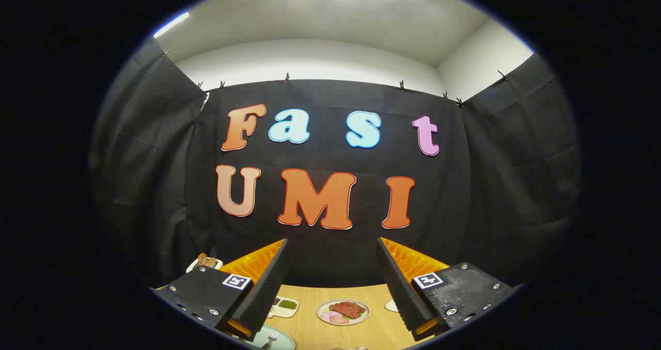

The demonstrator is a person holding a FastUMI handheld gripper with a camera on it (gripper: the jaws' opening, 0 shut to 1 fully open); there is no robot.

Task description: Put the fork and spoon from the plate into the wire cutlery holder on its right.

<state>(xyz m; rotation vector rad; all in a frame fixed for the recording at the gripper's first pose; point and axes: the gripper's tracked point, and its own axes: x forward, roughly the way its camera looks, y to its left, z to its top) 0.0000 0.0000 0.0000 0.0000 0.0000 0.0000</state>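
My gripper [331,247] is held high over the wooden table, its two fingers spread wide apart with nothing between them. Low down beside the left finger lies a pale green plate [281,338] with a fork [270,339] resting on it, tines pointing away from me. The plate is partly hidden by the left finger. I cannot make out the spoon or the wire cutlery holder from here.
Between the fingers, further along the table [310,329], sits a white plate of meat and ham [343,312]. A divided tray with green and dark food [284,306] lies left of it. A white dish edge [391,305] peeks by the right finger; a small rack [205,261] stands far left.
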